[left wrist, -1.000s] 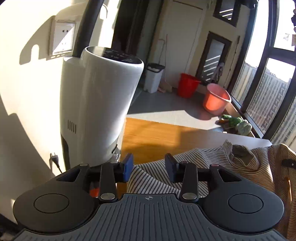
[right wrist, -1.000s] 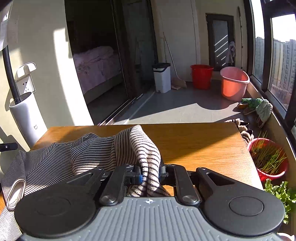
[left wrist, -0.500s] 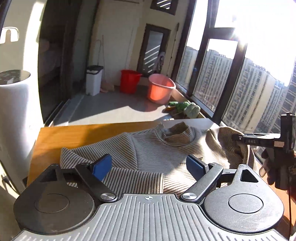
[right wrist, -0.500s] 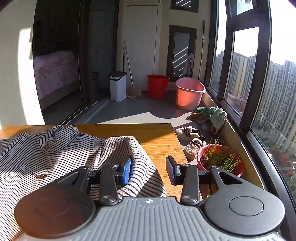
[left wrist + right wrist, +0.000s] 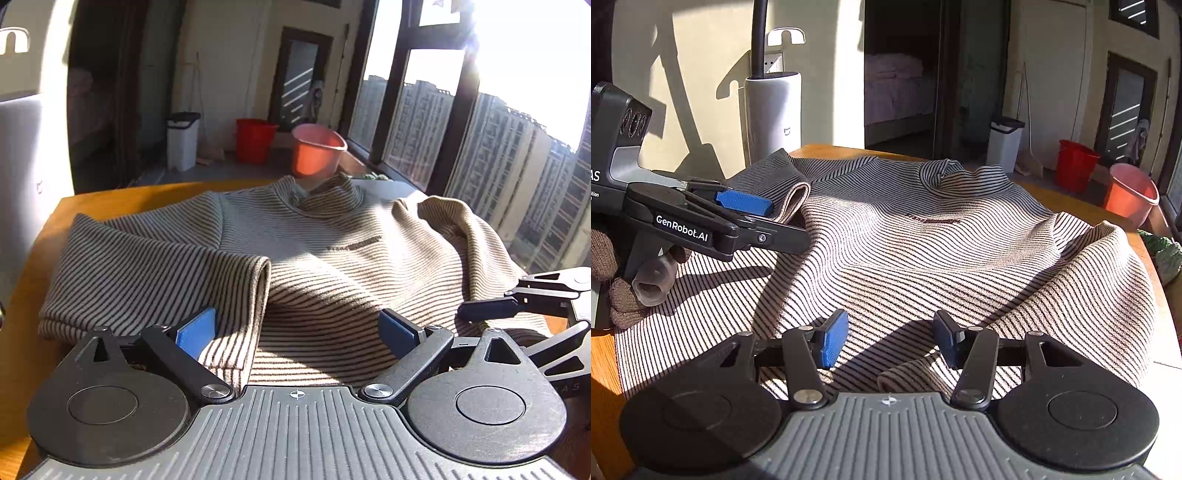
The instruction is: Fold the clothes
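Sweater, striped, lies front-up on wooden table, both sleeves folded in over chest. Our left gripper spread wide and opening, nothing pinched. Our right gripper half apart, opening, over hem, gripping nothing. We judge sleeve step done; next we pinch hem corners and fold bottom up toward collar

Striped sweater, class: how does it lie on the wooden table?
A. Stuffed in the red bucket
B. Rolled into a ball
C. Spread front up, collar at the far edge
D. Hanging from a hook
C: the striped sweater lies spread on the table, chest print up, collar farthest away.
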Motion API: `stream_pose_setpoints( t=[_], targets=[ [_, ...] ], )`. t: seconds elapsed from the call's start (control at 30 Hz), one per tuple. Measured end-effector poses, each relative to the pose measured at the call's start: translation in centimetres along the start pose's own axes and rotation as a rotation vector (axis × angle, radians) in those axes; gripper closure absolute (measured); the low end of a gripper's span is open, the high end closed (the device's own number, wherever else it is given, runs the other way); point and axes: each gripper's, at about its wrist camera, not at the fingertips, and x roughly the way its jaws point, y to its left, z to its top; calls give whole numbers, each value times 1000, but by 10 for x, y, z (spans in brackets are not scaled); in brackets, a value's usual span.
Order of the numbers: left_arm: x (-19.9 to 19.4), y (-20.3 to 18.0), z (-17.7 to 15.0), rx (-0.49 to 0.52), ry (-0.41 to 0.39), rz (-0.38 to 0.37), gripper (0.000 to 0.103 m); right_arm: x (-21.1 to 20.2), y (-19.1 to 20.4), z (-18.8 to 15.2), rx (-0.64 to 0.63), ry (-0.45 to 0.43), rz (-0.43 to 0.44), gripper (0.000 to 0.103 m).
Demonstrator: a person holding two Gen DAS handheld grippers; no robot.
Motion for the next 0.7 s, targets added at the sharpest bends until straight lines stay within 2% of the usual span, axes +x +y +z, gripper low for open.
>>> stream_pose_setpoints(
  t=[0.1,0.2,0.33,0.4,0.43,0.47,0.53,0.63,0.7],
  targets=[
    [-20,0,-10,-30,5,48,5,0,2,0,1,5,23,50],
    [-38,7,-16,-72,-2,49,5,-1,-4,0,11,7,-9,51],
    [-44,21,-14,-122,-1,109,5,2,-5,5,-39,18,-102,53],
    [-48,31,-13,-167,-6,126,5,0,-3,14,-76,7,-145,61],
    [-50,35,-12,-178,-14,123,5,-2,-3,24,-93,-18,-145,61],
    [-53,35,-11,-169,-31,111,5,-4,-4,35,-104,-42,-139,61],
    [-62,32,-12,-151,-64,67,4,1,-7,60,-118,-71,-110,71],
    [-70,24,-20,-129,-94,23,3,29,-7,99,-154,-83,-38,71],
    [-71,20,-24,-112,-103,27,3,59,-4,121,-174,-64,-2,70]
  ],
)
